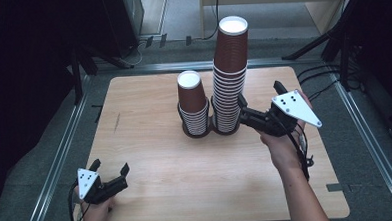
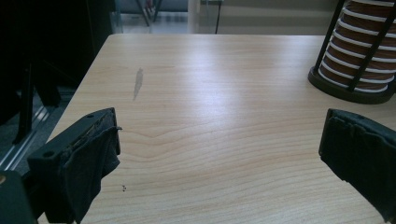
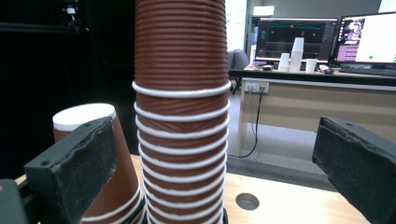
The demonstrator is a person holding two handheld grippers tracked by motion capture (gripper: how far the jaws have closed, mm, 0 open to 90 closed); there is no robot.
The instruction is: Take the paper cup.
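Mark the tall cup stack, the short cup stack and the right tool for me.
tall cup stack (image 1: 230, 79), high view, ribbed side halfway up.
short cup stack (image 1: 192, 98), high view, side of the top cup.
right tool (image 1: 260, 99), high view, midway between its open jaws.

Brown ribbed cups (image 1: 230, 74) with white rims stand in black holders (image 1: 197, 131) on a pale wood-grain table (image 1: 187, 181).

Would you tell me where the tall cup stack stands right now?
In the high view, the tall stack stands at the table's far middle, just right of the short stack, with the open right gripper beside it.
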